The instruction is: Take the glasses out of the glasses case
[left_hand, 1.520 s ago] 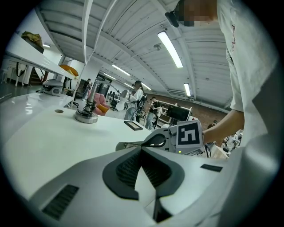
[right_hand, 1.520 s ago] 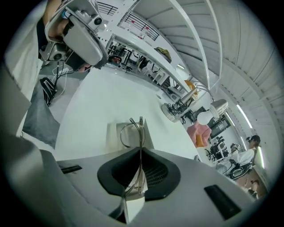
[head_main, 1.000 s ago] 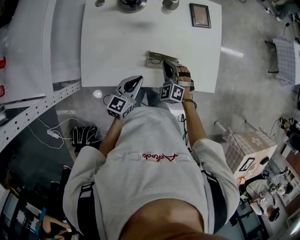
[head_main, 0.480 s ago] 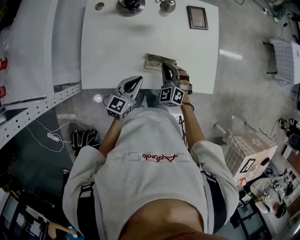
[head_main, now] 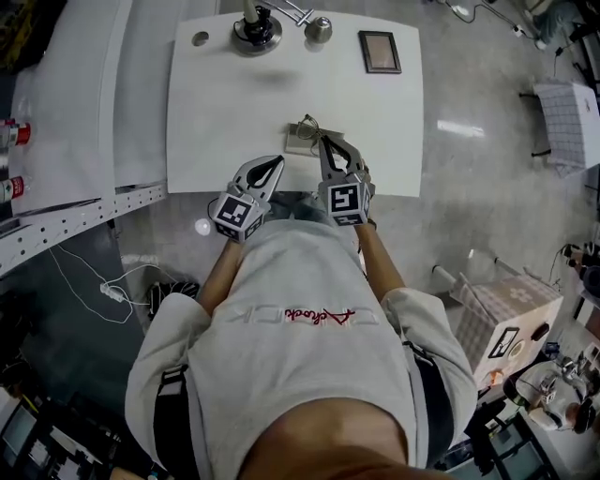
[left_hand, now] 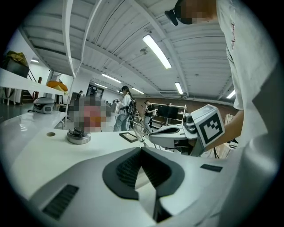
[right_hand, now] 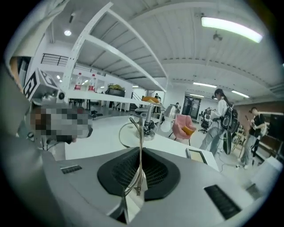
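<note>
The glasses case [head_main: 296, 139] lies open on the white table [head_main: 216, 112], close to its front edge. My right gripper [head_main: 322, 141] hangs just above the case, shut on the thin metal glasses [right_hand: 139, 133]. A temple runs up between the pads and a lens rim [right_hand: 126, 133] curves off to the left. From the left gripper view the glasses [left_hand: 136, 129] stick out ahead of the right gripper [left_hand: 151, 138]. My left gripper [head_main: 278, 159] hovers at the table's front edge, left of the case, shut with nothing in it [left_hand: 141, 150].
A round metal stand [head_main: 255, 28], a small round object [head_main: 318, 28] and a dark picture frame [head_main: 379, 52] sit along the table's far side. A white shelf [head_main: 56, 112] with bottles stands to the left. People are at work in the room behind.
My right gripper has risen from the case with the glasses and rolled, so its marker cube now faces up. The left gripper has lifted slightly.
</note>
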